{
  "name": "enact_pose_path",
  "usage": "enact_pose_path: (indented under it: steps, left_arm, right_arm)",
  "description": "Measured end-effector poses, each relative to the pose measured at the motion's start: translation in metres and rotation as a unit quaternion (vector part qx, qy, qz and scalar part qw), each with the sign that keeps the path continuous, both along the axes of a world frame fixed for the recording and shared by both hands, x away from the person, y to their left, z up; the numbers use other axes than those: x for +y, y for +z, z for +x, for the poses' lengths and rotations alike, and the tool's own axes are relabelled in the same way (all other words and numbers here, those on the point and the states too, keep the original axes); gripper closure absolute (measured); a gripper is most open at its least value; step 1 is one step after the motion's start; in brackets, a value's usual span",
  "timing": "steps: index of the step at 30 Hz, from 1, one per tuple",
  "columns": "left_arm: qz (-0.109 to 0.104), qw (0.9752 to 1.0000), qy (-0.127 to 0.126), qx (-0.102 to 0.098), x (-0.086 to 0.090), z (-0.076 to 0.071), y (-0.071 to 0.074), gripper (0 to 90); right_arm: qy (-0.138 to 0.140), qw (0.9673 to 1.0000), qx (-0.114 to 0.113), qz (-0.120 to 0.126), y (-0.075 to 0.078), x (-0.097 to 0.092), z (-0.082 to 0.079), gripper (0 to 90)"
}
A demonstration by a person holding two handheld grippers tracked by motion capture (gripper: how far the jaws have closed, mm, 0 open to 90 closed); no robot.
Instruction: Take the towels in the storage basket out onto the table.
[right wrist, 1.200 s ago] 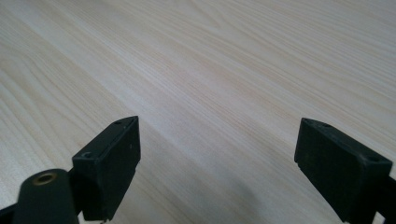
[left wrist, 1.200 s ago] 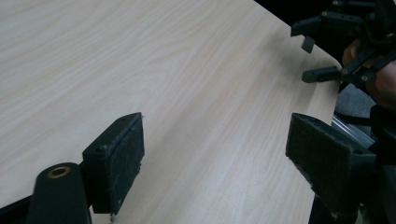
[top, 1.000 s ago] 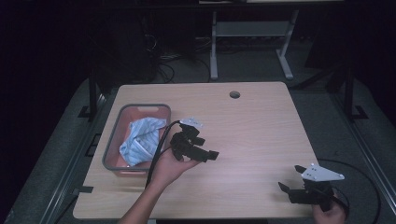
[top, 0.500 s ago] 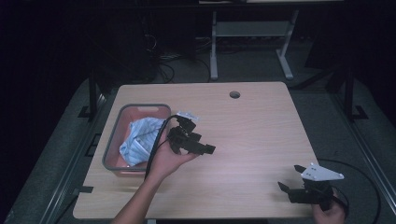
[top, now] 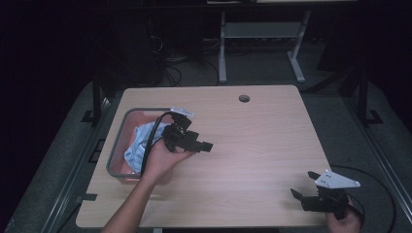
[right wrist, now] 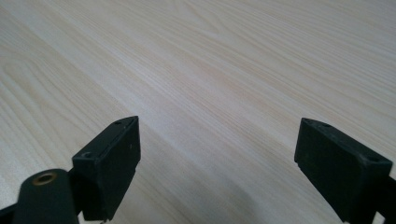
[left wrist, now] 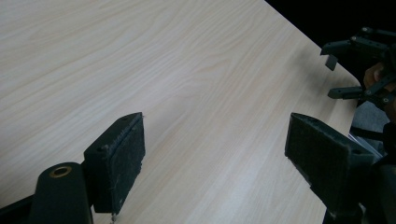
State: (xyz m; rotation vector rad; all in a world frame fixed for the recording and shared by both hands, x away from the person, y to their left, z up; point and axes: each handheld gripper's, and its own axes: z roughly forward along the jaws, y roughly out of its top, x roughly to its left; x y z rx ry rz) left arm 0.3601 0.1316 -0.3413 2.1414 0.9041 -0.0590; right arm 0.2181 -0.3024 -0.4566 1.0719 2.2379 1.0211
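Apparently nothing is yet gripped: the left gripper (top: 201,144) is held wide apart just beside the tray (top: 114,150), where a blue cloth (top: 138,144) is lying; the right gripper (top: 306,187) is likewise spread wide near the table (top: 262,141) corner; a reach into the tray is probably called for next

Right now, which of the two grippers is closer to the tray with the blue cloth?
The left gripper, just beside the tray holding the blue cloth. The right gripper is at the table's opposite near corner.
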Motion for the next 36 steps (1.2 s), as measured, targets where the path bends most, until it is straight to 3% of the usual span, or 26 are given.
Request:
enact_pose_path:
  steps: [15,21,36]
  left_arm:
    - [-0.002,0.9995,0.031,-0.003,0.031,0.008,0.012,19.3]
    - [0.007,0.9987,0.050,-0.003,0.049,0.009,0.017,19.3]
    - [0.000,0.9935,0.114,-0.001,0.103,0.009,0.023,20.4]
  right_arm:
    - [-0.002,1.0000,-0.002,-0.002,0.000,-0.001,0.000,13.8]
    - [-0.001,1.0000,-0.001,-0.001,0.000,0.000,0.000,13.8]
    - [0.001,1.0000,0.001,-0.003,0.000,0.001,0.000,13.8]
